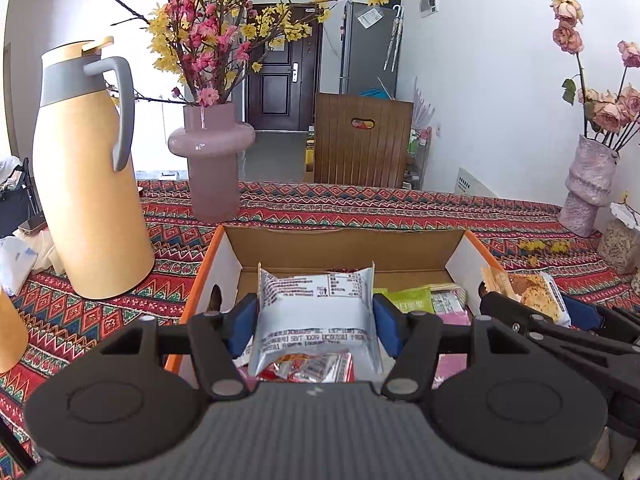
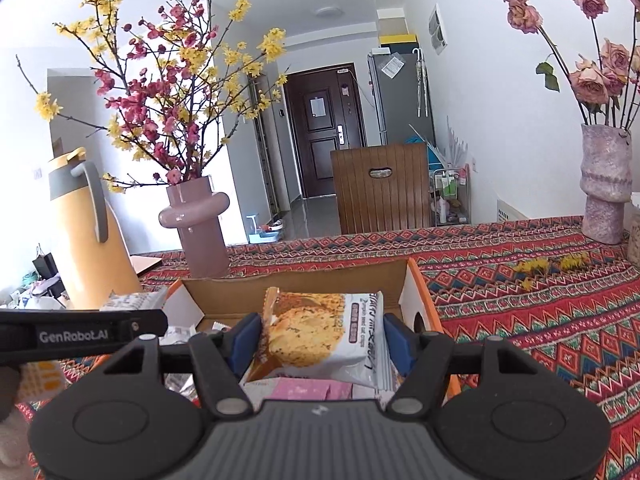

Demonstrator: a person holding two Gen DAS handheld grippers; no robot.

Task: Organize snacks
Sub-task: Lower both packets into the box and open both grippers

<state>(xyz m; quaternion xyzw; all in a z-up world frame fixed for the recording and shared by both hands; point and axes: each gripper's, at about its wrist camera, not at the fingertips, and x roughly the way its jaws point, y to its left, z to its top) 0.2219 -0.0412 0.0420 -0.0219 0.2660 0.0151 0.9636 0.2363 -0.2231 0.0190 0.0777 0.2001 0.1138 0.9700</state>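
Left tongs (image 1: pixel 316 316) pinching white snack packet (image 1: pixel 316 308) between blue pads, above cardboard box (image 1: pixel 340 246). Right tongs (image 2: pixel 322 334) pinching cookie packet (image 2: pixel 320 336) over same box.

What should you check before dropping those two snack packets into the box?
1. Left gripper pinches the white packet between both blue pads: ok.
2. Right gripper pinches the cookie packet between both pads: ok.
3. Cardboard box is open at the top: ok.
4. Room left in the box: ok at the far end, where bare cardboard shows; snacks already lie at the near end.
5. The two grippers stay apart: cannot tell; they are side by side and close over the box.
6. Yellow jug and pink vase stand outside the box, out of the way: ok.
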